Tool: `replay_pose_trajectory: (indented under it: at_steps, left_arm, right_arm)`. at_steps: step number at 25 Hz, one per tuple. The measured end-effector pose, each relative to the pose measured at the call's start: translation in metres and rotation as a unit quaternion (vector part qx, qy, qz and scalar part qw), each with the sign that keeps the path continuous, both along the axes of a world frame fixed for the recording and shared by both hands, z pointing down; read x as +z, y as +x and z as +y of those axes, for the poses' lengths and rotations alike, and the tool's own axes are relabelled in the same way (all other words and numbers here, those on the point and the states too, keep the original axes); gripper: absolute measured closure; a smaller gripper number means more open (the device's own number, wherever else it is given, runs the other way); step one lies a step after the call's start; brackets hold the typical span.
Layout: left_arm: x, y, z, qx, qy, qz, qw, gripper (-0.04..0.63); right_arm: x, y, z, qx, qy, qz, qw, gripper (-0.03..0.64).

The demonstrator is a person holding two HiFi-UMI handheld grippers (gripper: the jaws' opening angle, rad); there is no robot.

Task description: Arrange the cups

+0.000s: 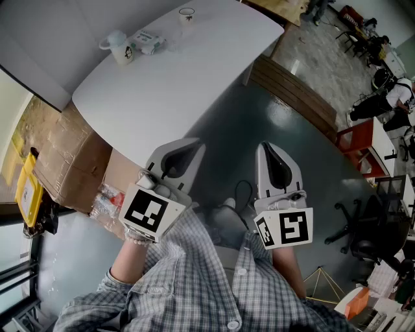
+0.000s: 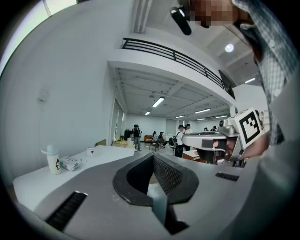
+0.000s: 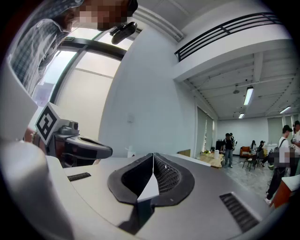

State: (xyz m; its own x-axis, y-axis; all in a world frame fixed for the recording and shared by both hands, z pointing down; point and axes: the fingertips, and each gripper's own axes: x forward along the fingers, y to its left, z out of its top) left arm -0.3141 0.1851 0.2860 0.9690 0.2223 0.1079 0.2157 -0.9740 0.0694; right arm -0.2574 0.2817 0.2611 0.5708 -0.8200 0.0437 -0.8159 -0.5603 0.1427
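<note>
On the white table [image 1: 188,71] a white lidded cup [image 1: 120,47] stands at the far left, with a crumpled packet [image 1: 148,42] beside it. A small paper cup [image 1: 187,14] stands farther back. In the left gripper view the lidded cup [image 2: 54,161], packet [image 2: 71,163] and small cup [image 2: 90,151] sit far ahead on the left. My left gripper [image 1: 196,144] [image 2: 153,157] and right gripper [image 1: 263,146] [image 3: 153,155] are held level near my body, short of the table. Both have jaws pressed together with nothing between them.
Cardboard boxes [image 1: 71,149] and a yellow item [image 1: 26,188] lie on the floor left of the table. Wooden planks [image 1: 298,91], a red chair [image 1: 360,139] and an office chair [image 1: 363,227] stand to the right. Several people [image 2: 137,136] stand far back in the hall.
</note>
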Motion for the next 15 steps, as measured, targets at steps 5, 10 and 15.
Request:
replay_pose_trajectory:
  at_steps: [5, 10, 15]
  left_arm:
    - [0.0, 0.0, -0.004, 0.0, -0.002, 0.002, 1.0, 0.587]
    - [0.001, 0.001, -0.003, 0.005, -0.007, 0.003, 1.0, 0.588]
    - [0.002, 0.005, 0.002, 0.019, -0.009, 0.0, 0.9998, 0.588]
  right_arm:
    - [-0.002, -0.001, -0.005, 0.0, 0.0, 0.004, 1.0, 0.594]
    - [-0.001, -0.003, -0.003, 0.005, -0.007, 0.005, 1.0, 0.594]
    - [0.002, -0.001, 0.006, 0.021, -0.003, -0.004, 1.0, 0.594]
